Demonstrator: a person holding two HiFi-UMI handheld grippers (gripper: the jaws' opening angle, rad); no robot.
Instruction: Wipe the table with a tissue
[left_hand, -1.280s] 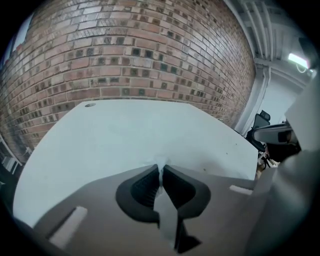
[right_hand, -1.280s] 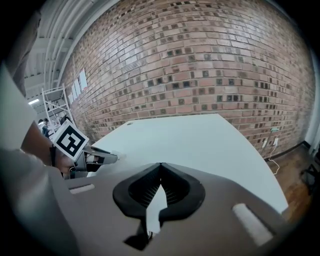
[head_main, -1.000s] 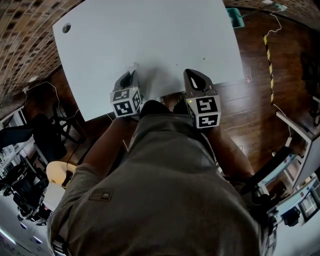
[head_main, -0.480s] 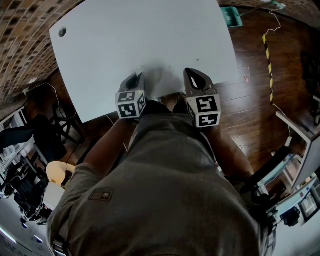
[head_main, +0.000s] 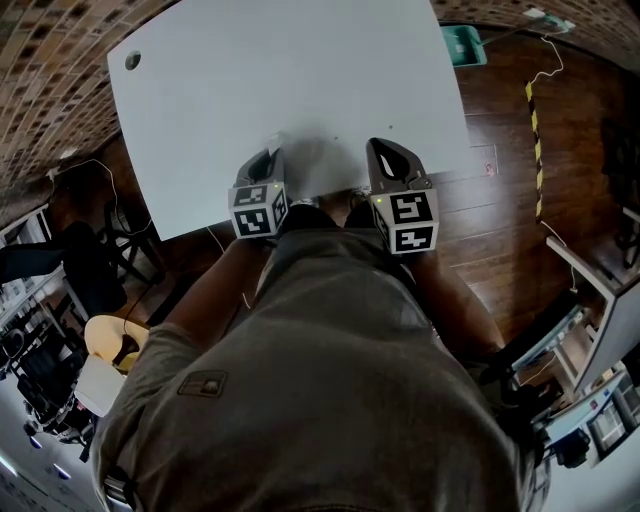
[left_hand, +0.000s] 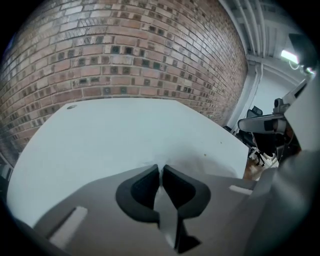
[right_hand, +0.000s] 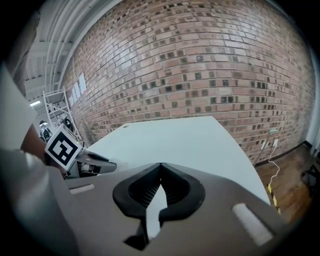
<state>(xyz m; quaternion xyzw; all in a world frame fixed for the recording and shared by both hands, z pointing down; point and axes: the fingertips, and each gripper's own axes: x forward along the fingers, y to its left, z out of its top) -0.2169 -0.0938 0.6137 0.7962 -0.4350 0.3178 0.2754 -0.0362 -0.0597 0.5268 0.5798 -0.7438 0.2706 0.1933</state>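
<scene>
Grippers, two, are being held over the near edge of one white table. One tissue is being pinched against it by left gripper, clearest in that gripper's view; right gripper is being held with jaws together, empty.

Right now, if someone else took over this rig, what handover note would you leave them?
Left gripper: shut on the tissue, which lies on the table near its front edge.
Right gripper: shut, empty, over the front edge beside the left one.
Done: the tissue is gripped and on the surface. How much has been wiped cannot be told.
Left: sweep the tissue across the rest of the tabletop.
</scene>
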